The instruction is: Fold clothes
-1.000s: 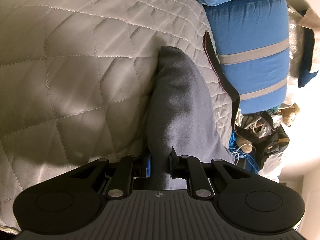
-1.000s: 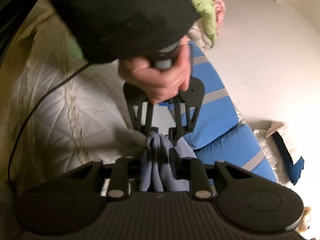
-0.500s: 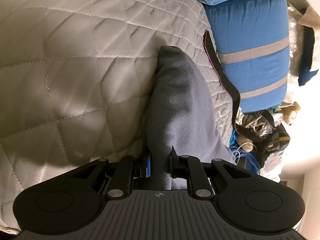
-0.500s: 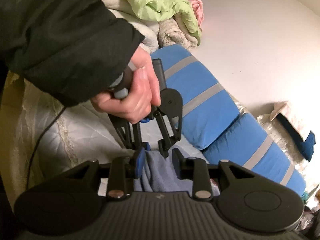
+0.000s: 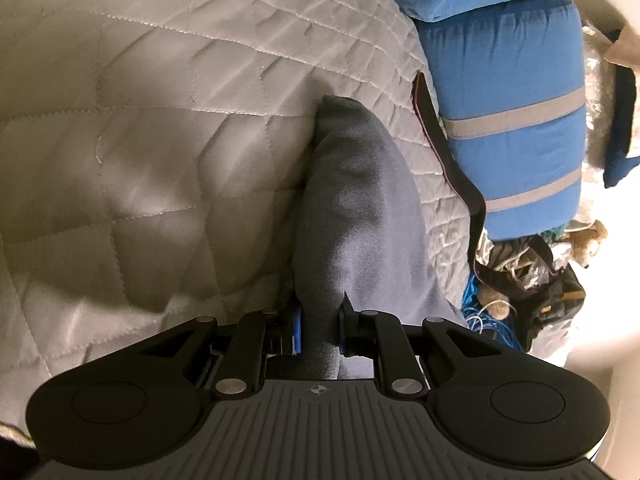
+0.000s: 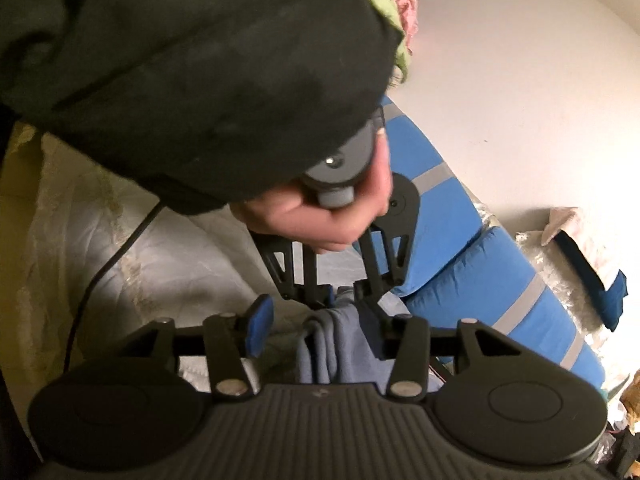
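Grey-blue fleece garment (image 5: 352, 216) sits clamped in the left gripper (image 5: 319, 330), draped toward 12 o'clock over the quilted bedspread (image 5: 160, 120), likely anchoring the fold. Right gripper (image 6: 316, 326) jaws are opening, cloth (image 6: 336, 344) loose between them. Left hand (image 6: 320, 220) at 12 o'clock; sleeve (image 6: 180, 72) hides the clothes pile.

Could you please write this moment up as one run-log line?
left gripper: shut on cloth | right gripper: opening, cloth between, not pressed | surface: quilt
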Motion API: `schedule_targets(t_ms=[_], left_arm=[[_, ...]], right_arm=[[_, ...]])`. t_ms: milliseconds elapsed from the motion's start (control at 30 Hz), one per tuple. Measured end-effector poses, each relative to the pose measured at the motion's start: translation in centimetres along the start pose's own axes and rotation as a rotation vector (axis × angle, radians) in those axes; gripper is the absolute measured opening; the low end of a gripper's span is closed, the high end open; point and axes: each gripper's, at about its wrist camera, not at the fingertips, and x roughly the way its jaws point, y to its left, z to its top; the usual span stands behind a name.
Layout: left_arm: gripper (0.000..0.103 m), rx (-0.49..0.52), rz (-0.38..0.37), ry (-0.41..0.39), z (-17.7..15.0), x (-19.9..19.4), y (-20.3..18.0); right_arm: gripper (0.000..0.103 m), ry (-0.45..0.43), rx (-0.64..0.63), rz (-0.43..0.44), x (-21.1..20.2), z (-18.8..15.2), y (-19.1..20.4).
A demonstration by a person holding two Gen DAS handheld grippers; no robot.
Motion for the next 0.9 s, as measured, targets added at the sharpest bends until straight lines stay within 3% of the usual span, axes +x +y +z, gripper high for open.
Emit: schedule_targets(t_ms=[200,267,533,900], left_arm=[[0.015,0.007,-0.028,0.001,-0.3,-0.5,-0.7],[0.015,0.007,-0.032,0.003,-0.3,-0.4,-0.7],[0.015,0.001,-0.034,0.01,-0.2,-0.3,-0.3],[0.015,-0.001,-0.018,0.009,0.2,0.0,0.0]], right_arm=[[0.03,0.033,-0.018,-0.049,1.5,0.6,0.1],[0.007,0.055,-0.039,-0.045,1.9,0.7,0.3],[0.001,0.088,-0.08,-0.018,1.7,0.0,0.2],[0.0,0.034,-0.068,0.053,-1.0,-0.6,0.3]])
